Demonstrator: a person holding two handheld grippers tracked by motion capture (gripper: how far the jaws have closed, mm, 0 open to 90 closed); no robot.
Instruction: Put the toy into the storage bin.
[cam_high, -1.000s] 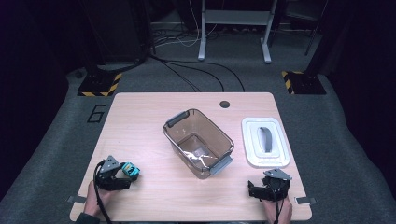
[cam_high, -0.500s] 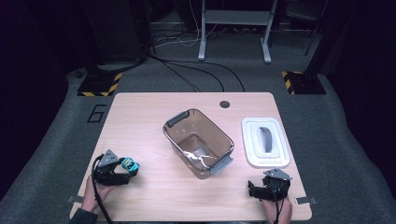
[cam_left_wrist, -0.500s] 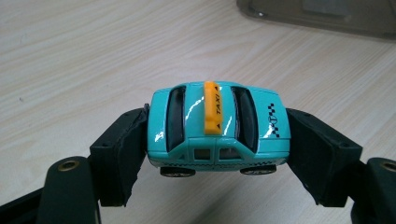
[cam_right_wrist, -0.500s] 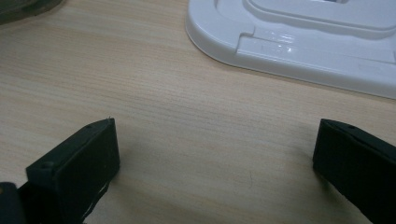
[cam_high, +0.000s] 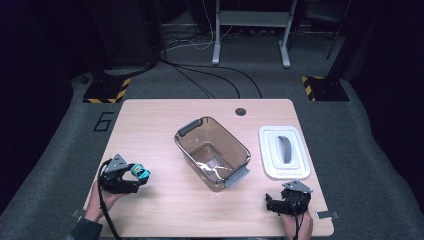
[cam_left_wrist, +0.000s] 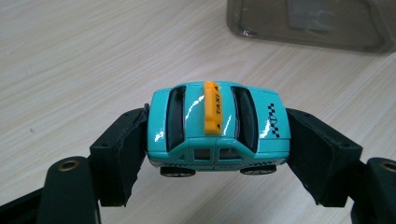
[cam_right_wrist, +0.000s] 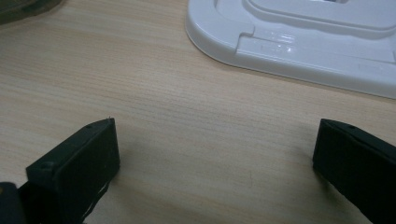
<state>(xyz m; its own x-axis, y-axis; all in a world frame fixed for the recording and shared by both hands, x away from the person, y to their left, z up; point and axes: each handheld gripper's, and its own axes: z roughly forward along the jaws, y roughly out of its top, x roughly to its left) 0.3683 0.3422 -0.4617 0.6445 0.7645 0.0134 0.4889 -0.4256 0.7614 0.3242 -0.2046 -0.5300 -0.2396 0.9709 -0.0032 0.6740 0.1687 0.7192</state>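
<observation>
Our left claw (cam_left_wrist: 217, 154) is clamped on a teal toy taxi (cam_left_wrist: 217, 128), pads pressing its nose and tail, holding it clear of the worktop (cam_high: 160, 125) near the front left corner. Our right claw (cam_right_wrist: 215, 172) stands wide open and bare just before the white lid (cam_right_wrist: 299, 42); the clear bin (cam_high: 212, 152) sits between them.

The bin (cam_high: 212, 152) stands mid-table (cam_high: 165, 210), the lid (cam_high: 283, 151) just beside it toward the right edge, the toy taxi (cam_high: 140, 172) near the front-left corner.
</observation>
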